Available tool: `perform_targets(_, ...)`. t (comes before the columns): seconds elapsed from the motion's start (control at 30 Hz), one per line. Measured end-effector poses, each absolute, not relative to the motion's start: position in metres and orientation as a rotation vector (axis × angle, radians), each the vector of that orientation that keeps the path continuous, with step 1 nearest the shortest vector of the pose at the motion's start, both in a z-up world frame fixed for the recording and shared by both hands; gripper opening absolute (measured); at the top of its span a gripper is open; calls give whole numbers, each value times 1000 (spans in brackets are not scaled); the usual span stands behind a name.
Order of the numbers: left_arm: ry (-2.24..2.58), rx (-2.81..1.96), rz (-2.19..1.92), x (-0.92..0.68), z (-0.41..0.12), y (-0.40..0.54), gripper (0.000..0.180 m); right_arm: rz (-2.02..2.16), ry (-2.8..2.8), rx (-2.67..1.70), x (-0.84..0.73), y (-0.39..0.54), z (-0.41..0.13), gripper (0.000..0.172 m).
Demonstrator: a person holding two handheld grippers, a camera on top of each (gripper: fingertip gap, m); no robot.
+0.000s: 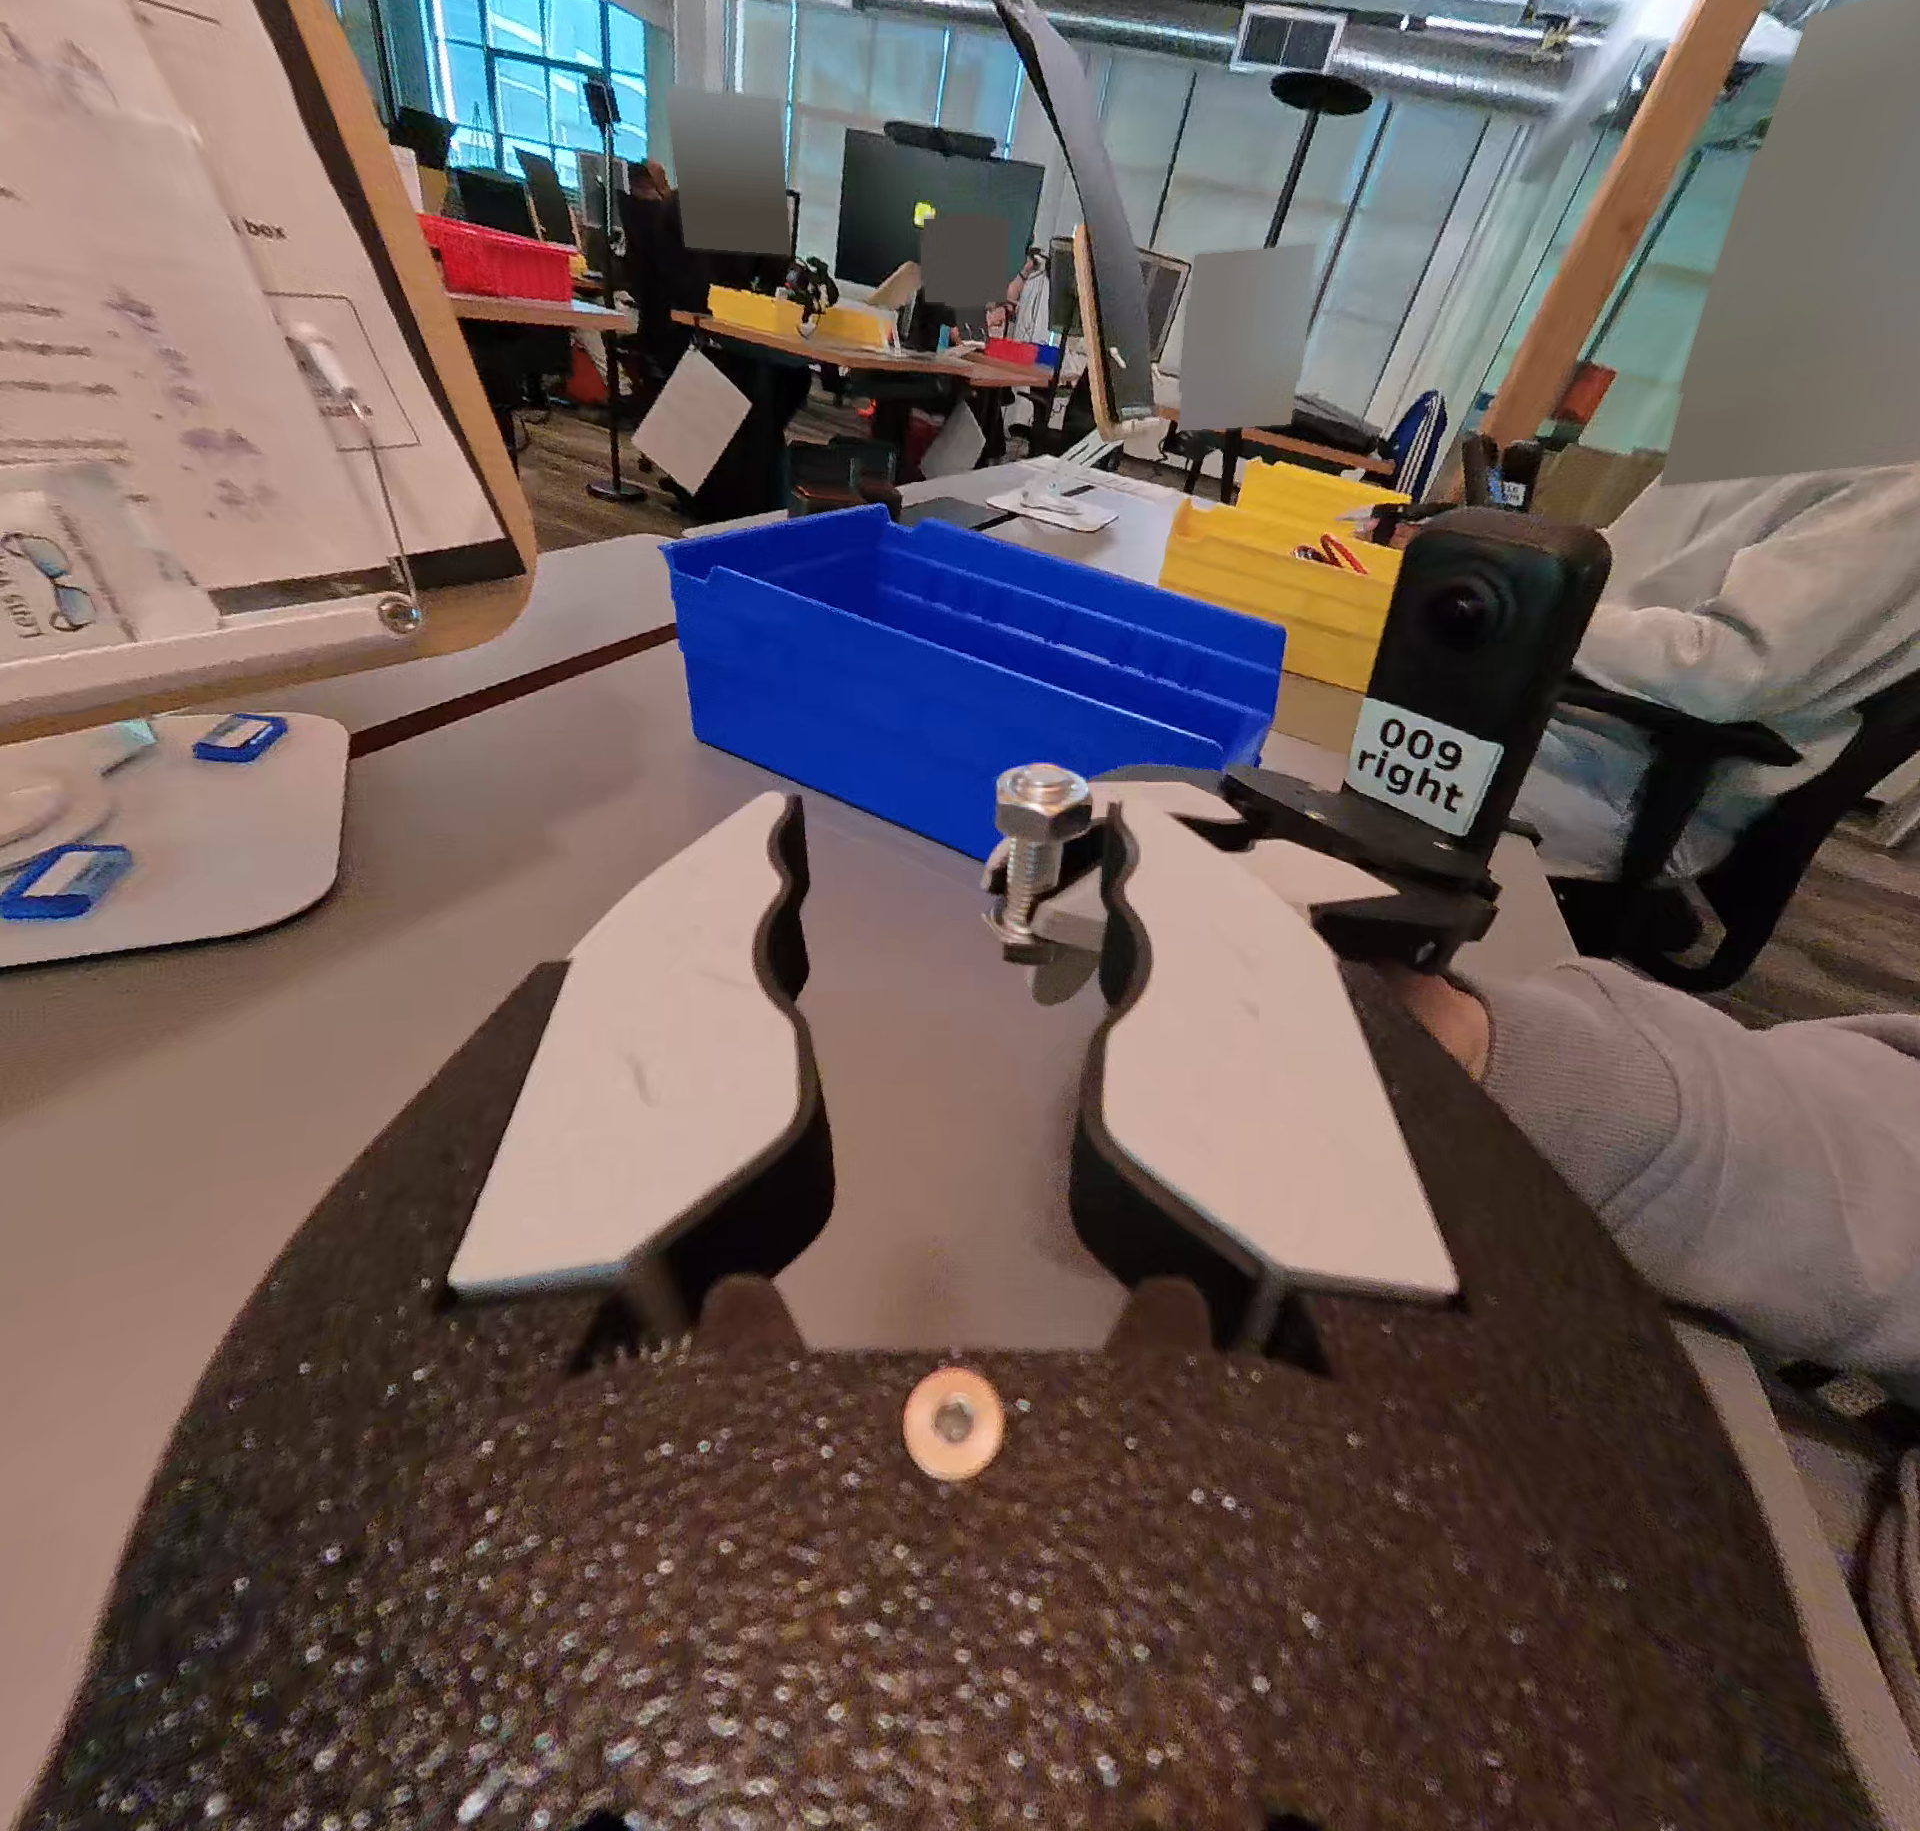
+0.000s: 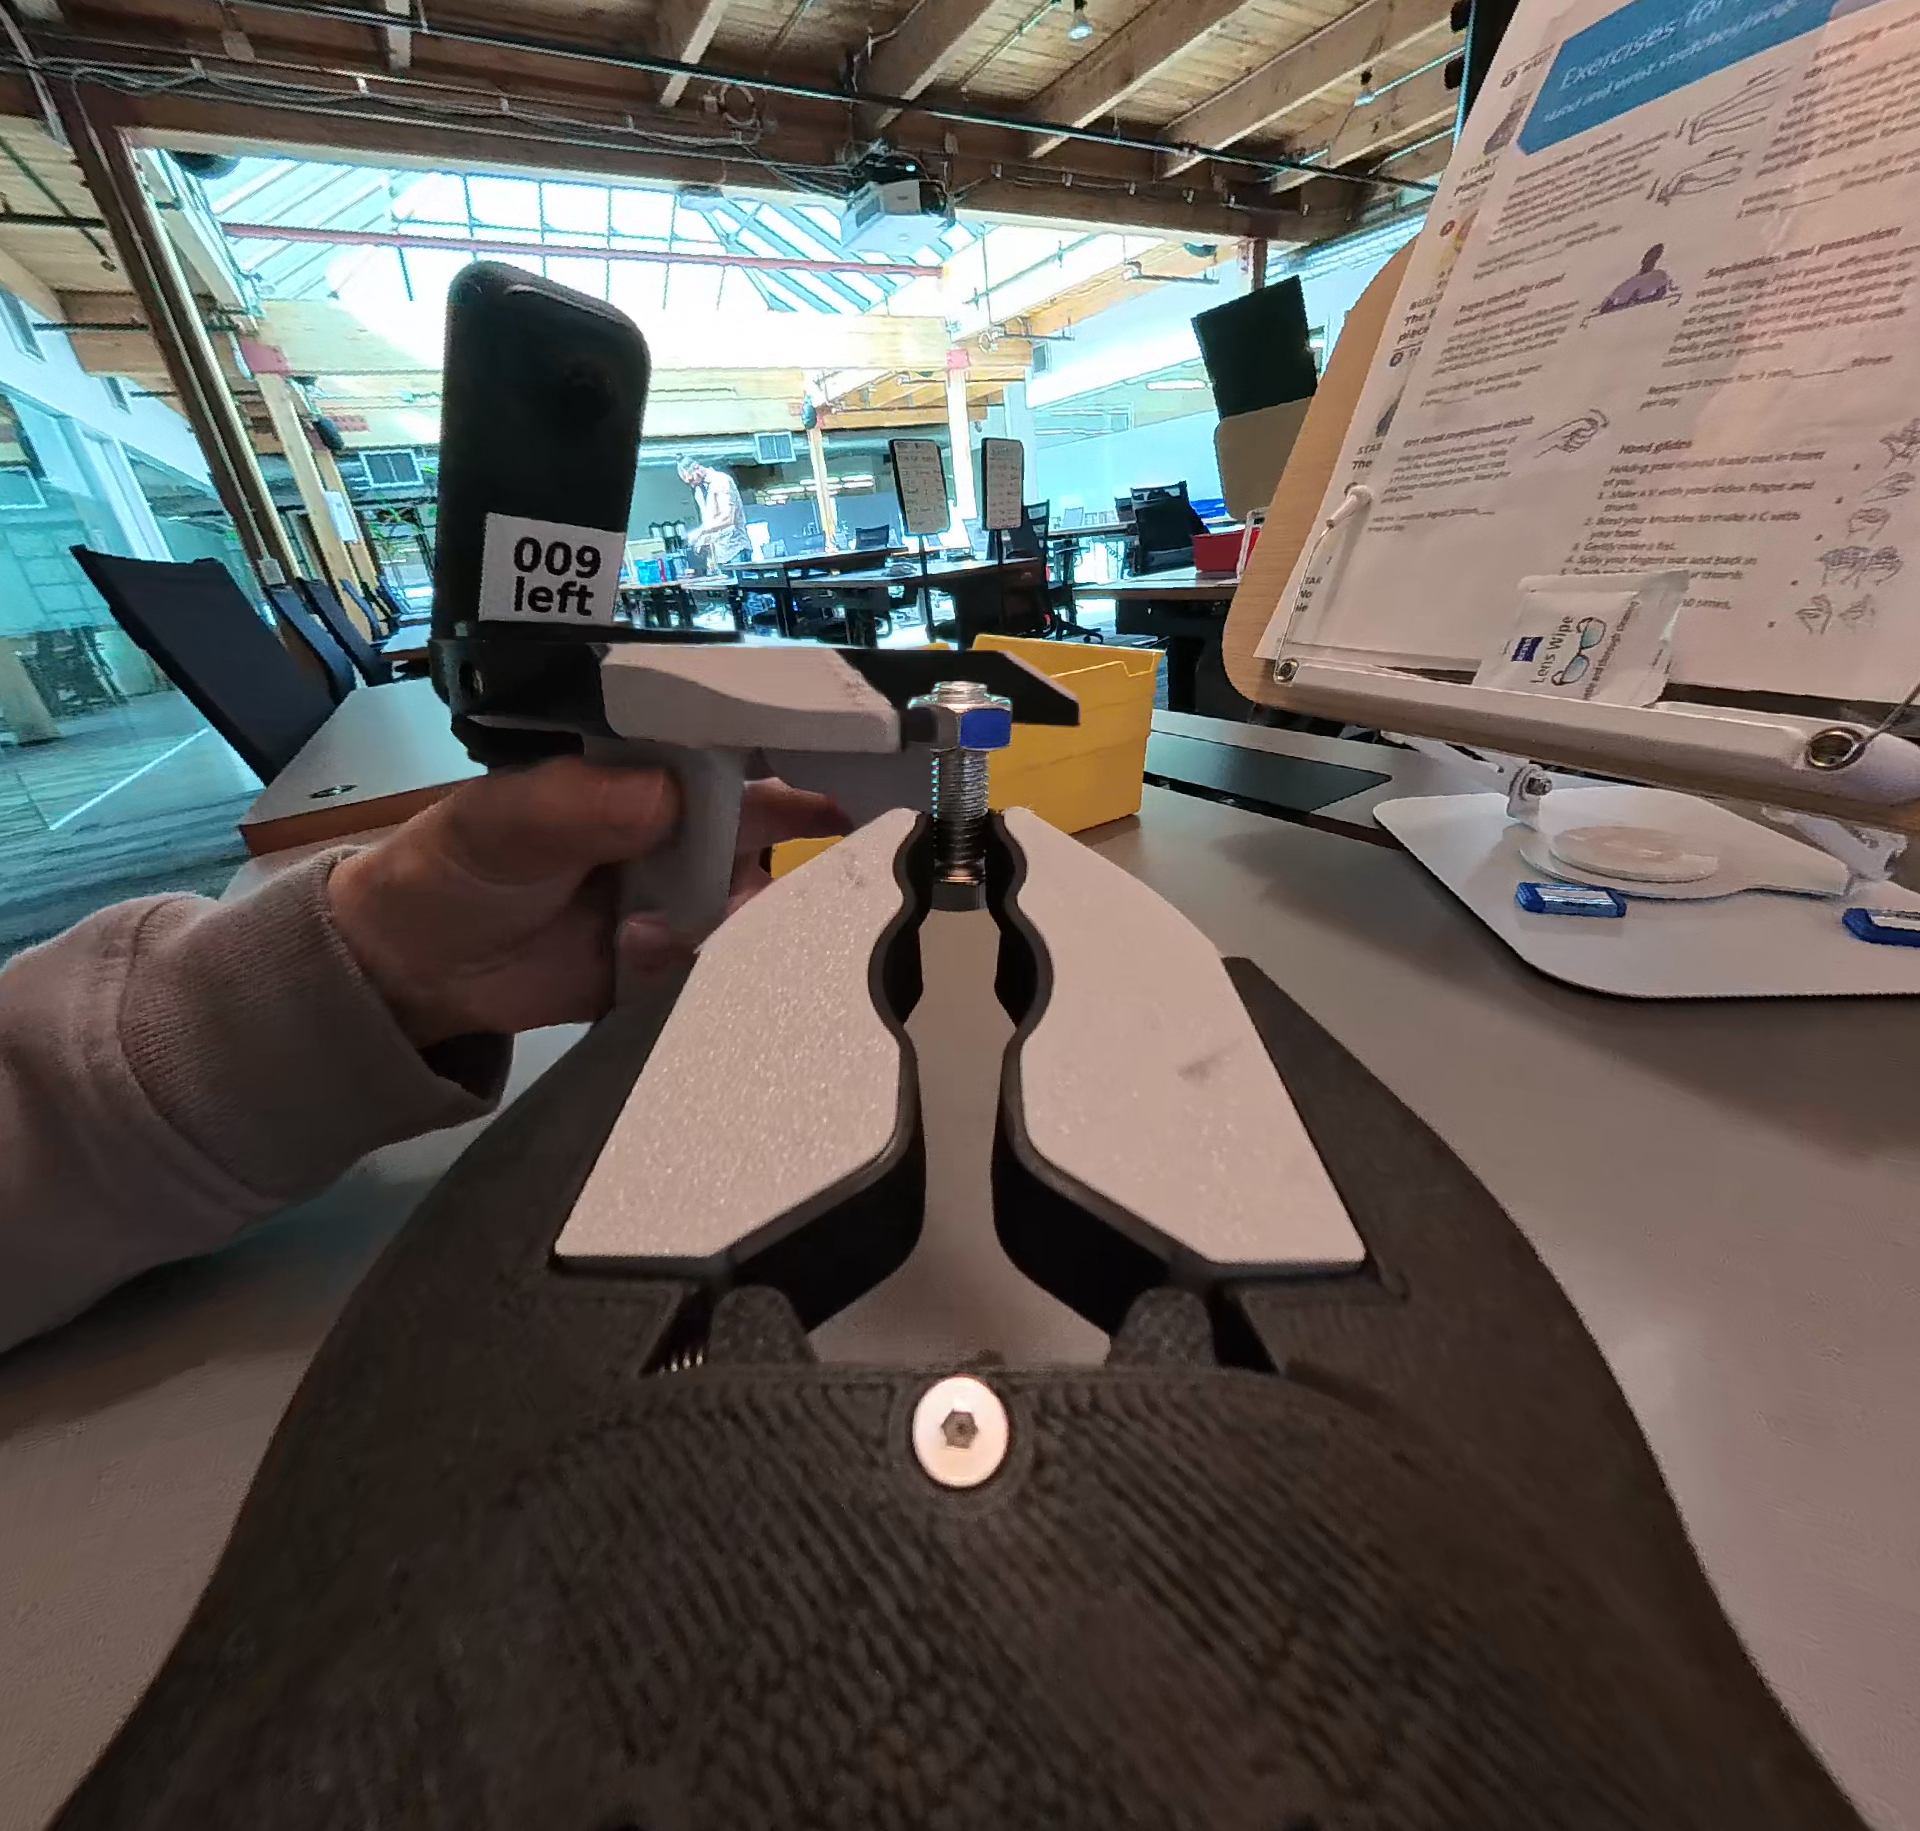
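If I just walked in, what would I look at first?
Probably the shiny silver bolt standing upright in the middle, with the right hand-held gripper pinching its lower end and a nut near its top. The left hand-held gripper is open right beside that nut. Behind them sits a bright blue bin on the grey table.

bolt head hidden in right jaws | paper stand cut off left, print blurred
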State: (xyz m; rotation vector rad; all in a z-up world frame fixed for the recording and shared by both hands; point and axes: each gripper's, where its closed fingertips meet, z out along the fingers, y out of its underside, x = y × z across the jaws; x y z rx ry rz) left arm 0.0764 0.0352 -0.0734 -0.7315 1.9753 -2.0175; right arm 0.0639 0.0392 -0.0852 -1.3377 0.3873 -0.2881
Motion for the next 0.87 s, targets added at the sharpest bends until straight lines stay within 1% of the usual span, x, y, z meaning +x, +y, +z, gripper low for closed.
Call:
perform_targets(0.13,1940,-817,-1969,87,-78,48,53,-287,412,-1337,68,37,-87,9)
perform_targets(0.17,1905,-853,-1941,93,-78,56,46,-279,409,-1330,67,36,-85,9)
perform_targets(0.4,1778,-881,-2041,97,-65,75,51,-216,428,-1298,67,34,-81,9)
perform_targets(0.53,1680,-940,-1945,112,-75,91,51,-204,440,-1304,68,32,-79,9)
perform_targets(0.63,1718,-989,-1923,117,-87,94,51,-215,435,-1353,66,28,-67,9)
perform_targets(0.73,1748,-1005,-1947,115,-90,91,51,-238,522,-1478,73,5,-58,9)
perform_targets(0.87,1791,-993,-1907,115,-96,86,51,-362,640,-1604,94,-65,-44,9)
